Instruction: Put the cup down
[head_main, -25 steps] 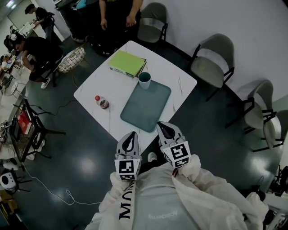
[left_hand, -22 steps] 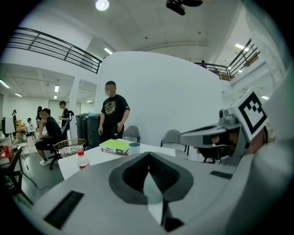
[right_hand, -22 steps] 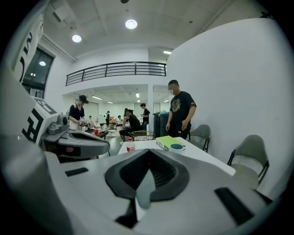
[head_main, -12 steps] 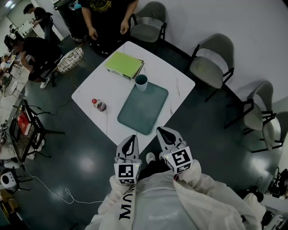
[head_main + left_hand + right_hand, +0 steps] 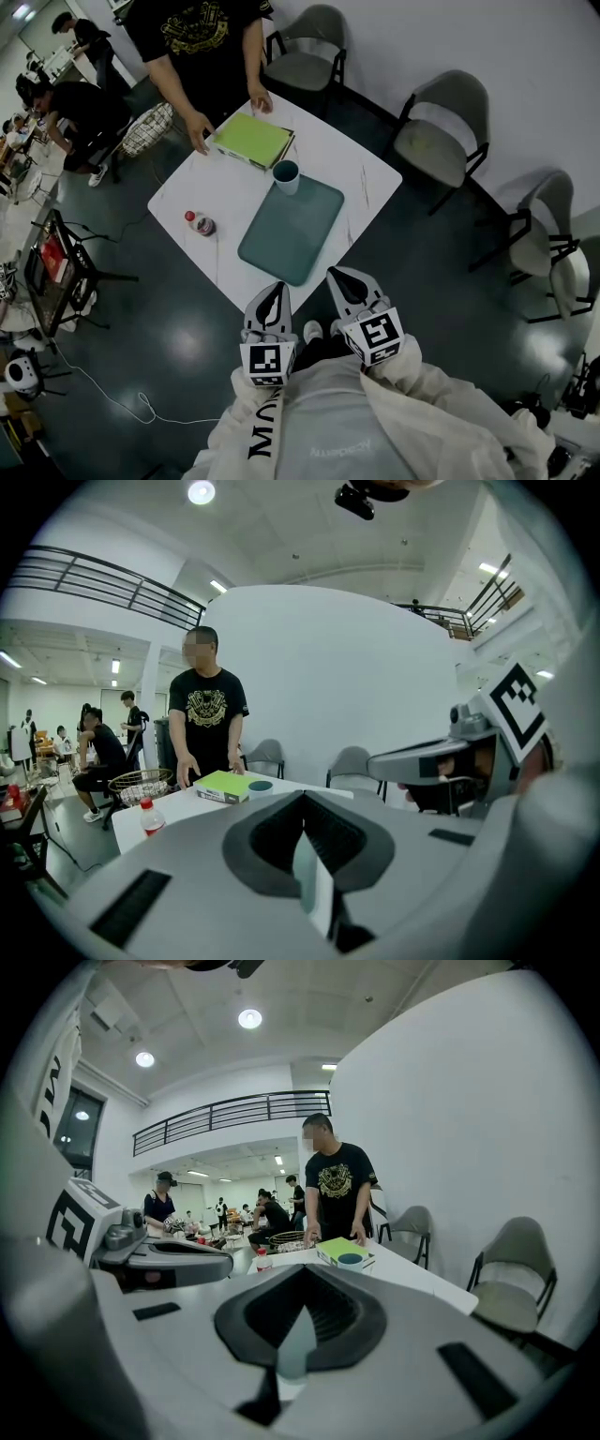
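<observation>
The teal cup stands upright on the white table, at the far corner of a teal tray and beside a green book. Both grippers hang close to my chest, short of the table's near edge and well away from the cup. My left gripper is shut with nothing in it, and so is my right gripper. In the left gripper view the cup shows far beyond the shut gripper. The right gripper view likewise has the cup far past its shut gripper.
A person in a black shirt leans over the table's far side, hands by the book. A red-capped bottle stands at the table's left. Chairs ring the right and far sides. A wire basket sits on the floor at left.
Both grippers have drawn back from the table, which now lies farther off. The person at the far side has leaned in and set both hands at the book.
</observation>
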Demonstrator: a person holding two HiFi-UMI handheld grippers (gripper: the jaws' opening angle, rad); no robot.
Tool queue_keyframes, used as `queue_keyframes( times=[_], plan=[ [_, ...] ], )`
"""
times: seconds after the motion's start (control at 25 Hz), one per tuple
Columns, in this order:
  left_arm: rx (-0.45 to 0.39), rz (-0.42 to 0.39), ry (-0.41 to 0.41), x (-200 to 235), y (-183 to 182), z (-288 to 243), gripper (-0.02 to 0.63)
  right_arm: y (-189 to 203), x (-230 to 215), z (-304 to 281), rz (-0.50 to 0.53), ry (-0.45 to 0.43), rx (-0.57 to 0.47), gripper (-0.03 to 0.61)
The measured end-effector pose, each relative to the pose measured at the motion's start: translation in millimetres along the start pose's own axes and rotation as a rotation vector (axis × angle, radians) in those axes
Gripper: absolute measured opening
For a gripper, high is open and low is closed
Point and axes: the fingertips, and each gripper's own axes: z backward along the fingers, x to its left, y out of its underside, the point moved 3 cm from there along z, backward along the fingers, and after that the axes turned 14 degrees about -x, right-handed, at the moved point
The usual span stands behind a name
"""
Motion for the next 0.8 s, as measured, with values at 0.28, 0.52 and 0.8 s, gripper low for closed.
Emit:
queue_keyframes(
  times=[0.28, 0.52, 0.8],
  plan=[
    [0.009, 0.000, -0.006, -3.3, 3.1, -3.8, 0.011, 3.2, -5.9, 1.5, -0.012, -0.004, 0.008, 0.006],
    [0.015, -0.004, 0.003, -8.6, 4.7, -5.6, 0.011, 2.8, -11.6, 4.3, -0.018, 0.005, 0.016, 0.005],
    [0.028, 0.008, 0.008, -11.9, 4.7, -5.5, 0.011, 3.6, -11.0, 8.0, -0.024, 0.004, 0.020, 0.006]
  ],
)
